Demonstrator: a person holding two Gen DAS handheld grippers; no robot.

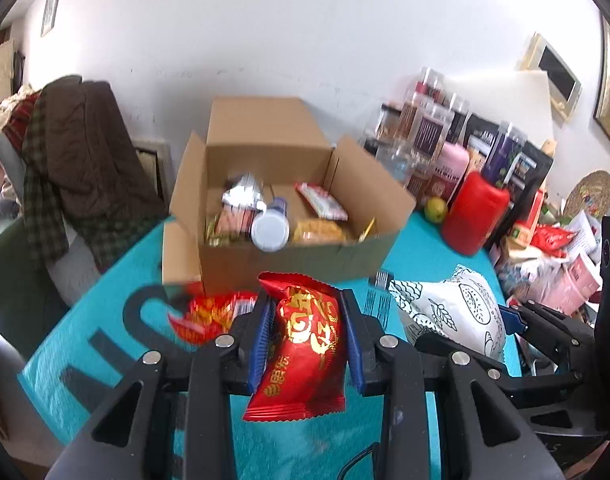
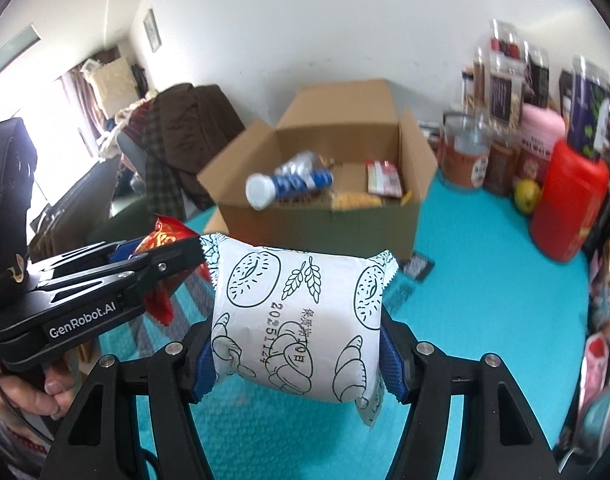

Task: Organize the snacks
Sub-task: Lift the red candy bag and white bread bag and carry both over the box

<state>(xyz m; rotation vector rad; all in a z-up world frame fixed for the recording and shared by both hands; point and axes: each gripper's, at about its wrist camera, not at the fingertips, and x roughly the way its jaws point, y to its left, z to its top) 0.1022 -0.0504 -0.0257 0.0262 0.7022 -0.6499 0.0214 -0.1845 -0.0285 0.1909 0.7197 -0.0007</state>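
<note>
My left gripper (image 1: 307, 332) is shut on a red snack packet with gold print (image 1: 305, 344), held above the turquoise table cover (image 1: 425, 252). A white bread packet with line drawings (image 2: 297, 320) sits between the blue pads of my right gripper (image 2: 297, 350), which is shut on it; the same bread packet (image 1: 453, 308) shows at the right of the left wrist view. Ahead stands an open cardboard box (image 1: 281, 208) (image 2: 333, 168) holding several snacks and a white-capped tube (image 1: 271, 228) (image 2: 289, 184). Another red packet (image 1: 209, 316) lies in front of the box.
Jars, tins and a red canister (image 1: 475, 216) (image 2: 569, 208) crowd the table's right side, with a green fruit (image 1: 435, 210) beside them. A chair draped with brown clothes (image 1: 81, 160) stands at the left. A person's hand (image 2: 33, 396) grips the left gripper's handle.
</note>
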